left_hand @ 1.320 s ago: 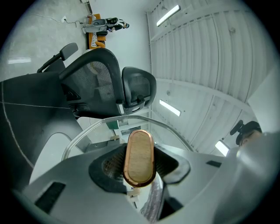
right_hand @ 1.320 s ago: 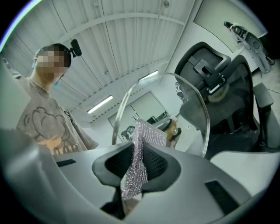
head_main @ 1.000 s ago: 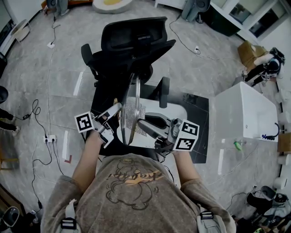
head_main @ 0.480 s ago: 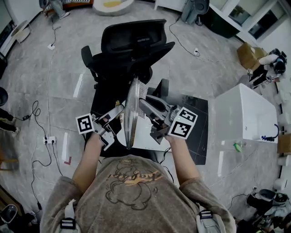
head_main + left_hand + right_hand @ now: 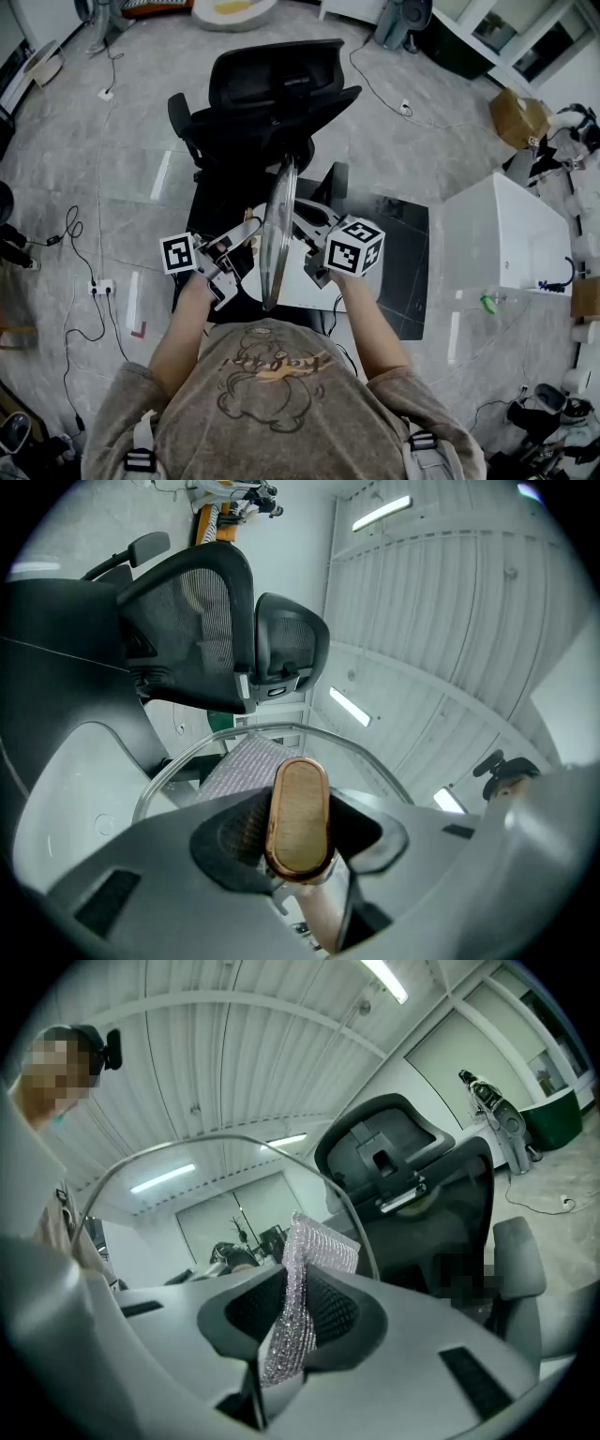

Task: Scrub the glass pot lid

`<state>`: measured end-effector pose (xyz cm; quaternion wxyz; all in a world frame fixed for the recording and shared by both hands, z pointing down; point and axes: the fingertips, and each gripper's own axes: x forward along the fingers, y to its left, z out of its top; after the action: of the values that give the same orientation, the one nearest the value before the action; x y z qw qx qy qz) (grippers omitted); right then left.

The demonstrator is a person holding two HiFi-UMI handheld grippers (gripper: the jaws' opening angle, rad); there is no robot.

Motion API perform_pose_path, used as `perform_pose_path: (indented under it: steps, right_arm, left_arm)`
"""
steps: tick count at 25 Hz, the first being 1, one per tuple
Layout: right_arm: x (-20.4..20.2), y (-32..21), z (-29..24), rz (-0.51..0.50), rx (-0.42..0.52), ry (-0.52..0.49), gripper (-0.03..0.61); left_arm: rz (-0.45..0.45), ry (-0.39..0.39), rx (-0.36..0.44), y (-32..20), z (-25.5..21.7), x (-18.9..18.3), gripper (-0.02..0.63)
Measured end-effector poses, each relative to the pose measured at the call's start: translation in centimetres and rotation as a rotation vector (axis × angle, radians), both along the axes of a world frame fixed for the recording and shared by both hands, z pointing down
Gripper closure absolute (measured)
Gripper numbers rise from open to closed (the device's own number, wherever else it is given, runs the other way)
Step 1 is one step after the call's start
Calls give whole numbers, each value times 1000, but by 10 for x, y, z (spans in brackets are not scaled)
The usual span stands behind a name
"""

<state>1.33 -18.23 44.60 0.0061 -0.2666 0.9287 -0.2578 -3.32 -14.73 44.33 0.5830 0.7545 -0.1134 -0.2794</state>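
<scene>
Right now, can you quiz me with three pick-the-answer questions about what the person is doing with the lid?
1. Where is the silvery scrubbing pad?
A. on the floor
B. between the right gripper's jaws
C. in a bucket

2. What colour is the office chair?
A. black
B. red
C. yellow

3. How is the glass pot lid held?
A. lying flat
B. broken in pieces
C. upright on its edge

Answers:
1 B, because the right gripper view shows the jaws clamped on the pad.
2 A, because the head view shows a black seat and back.
3 C, because the head view sees the lid edge-on, with the left gripper clamped on its knob.
</scene>
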Motion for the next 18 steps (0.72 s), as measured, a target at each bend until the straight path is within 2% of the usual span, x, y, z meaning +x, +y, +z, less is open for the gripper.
perform_pose_path:
  steps: [9,15,18]
  right_arm:
    - [-15,43,59,-55,-129,48,495]
    - [-23,82,64,-145,-202,-3,495]
    - [-21,92,59,-163,-249,-67,495]
  left_arm:
    - [-24,-25,-13,0,8,-3,434]
    - [-50,-41,-36,-2,18,-9,433]
    - [-55,-38,-46,-3,20,-11,434]
